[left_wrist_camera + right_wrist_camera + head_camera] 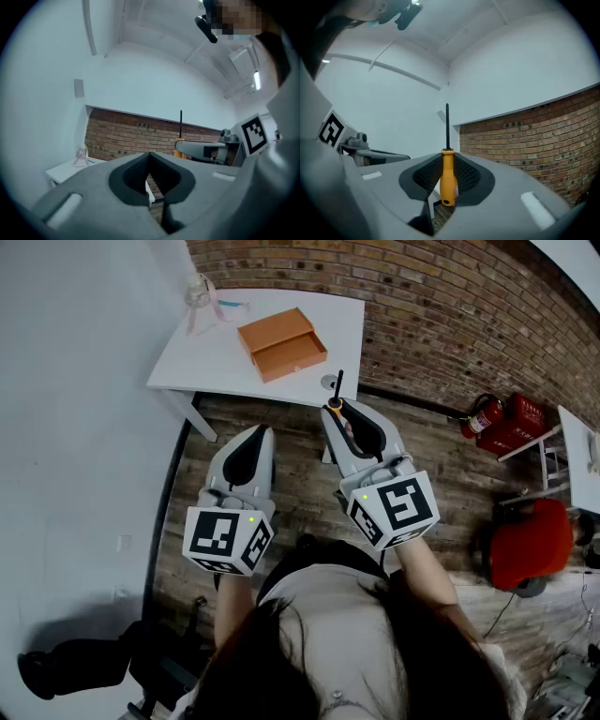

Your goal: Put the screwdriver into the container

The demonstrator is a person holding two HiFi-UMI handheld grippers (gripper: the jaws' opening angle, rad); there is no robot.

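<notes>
My right gripper (339, 414) is shut on a screwdriver (447, 178) with an orange handle and a black shaft (337, 386) that sticks out past the jaw tips. In the right gripper view the handle stands upright between the pads. The left gripper (255, 435) is shut with nothing in it and is held beside the right one, both above the wooden floor, short of the table. An open orange container (282, 343) with two compartments lies on the white table (206, 352). From the left gripper view the right gripper (211, 151) and the screwdriver shaft (181, 124) show at the right.
A clear plastic item (199, 292) stands at the table's back left corner. A brick wall (441, 324) runs along the right of the table. A red fire extinguisher (487, 413), a red chair (530, 545) and another white table (581, 446) are at the right.
</notes>
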